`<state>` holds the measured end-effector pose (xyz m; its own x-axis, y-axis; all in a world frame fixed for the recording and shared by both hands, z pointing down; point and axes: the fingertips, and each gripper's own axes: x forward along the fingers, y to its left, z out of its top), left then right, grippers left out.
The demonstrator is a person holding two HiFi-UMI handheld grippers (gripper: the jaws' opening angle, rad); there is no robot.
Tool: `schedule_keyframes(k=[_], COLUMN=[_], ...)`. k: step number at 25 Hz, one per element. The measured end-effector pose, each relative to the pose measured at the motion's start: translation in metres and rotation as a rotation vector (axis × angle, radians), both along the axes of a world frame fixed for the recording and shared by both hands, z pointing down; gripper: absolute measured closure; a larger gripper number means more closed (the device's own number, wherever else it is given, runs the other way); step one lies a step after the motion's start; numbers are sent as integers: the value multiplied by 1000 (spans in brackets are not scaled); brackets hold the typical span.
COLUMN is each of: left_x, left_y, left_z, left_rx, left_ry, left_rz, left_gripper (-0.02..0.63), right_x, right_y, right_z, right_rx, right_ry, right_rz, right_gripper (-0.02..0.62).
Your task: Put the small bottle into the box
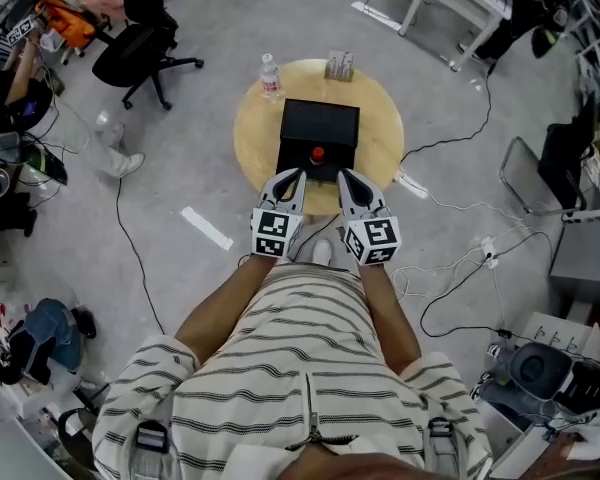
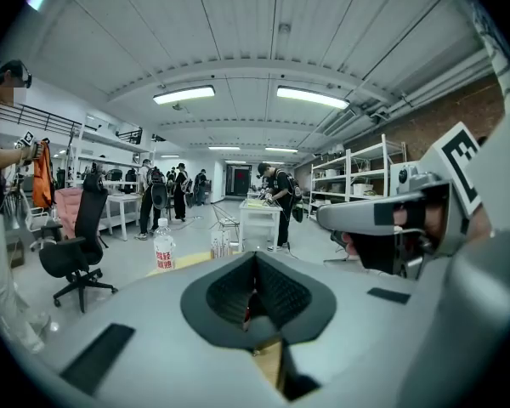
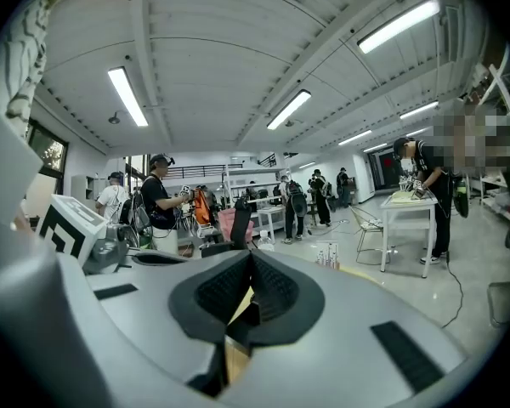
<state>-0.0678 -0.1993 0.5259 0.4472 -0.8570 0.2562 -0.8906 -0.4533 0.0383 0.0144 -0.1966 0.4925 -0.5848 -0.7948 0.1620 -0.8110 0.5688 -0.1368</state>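
Head view | small bottle [image 1: 318, 154] seemingly upright, cap up | left gripper [image 1: 298, 175], right gripper [image 1: 343, 175] closed

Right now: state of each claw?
left claw: closed, holding nothing.
right claw: closed, holding nothing.

Bright, even light pours from ceiling tubes [image 2: 184, 94] above the left gripper [image 2: 255, 270]; shadows soft, fisheye bending at dark corners, near jaws blurred.
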Motion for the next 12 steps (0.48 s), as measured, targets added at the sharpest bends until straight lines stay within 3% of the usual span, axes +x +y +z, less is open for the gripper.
schedule_keyframes(k=[12], left_x=[-2], left_y=[-5], left_z=[0], left_rx=[15], left_ry=[-7], left_rz=[10], left_gripper=[584], right_x=[-1], right_y=[-7], right_z=[-1], right_rx=[7], right_ry=[10], right_rz=[15], right_gripper=[577])
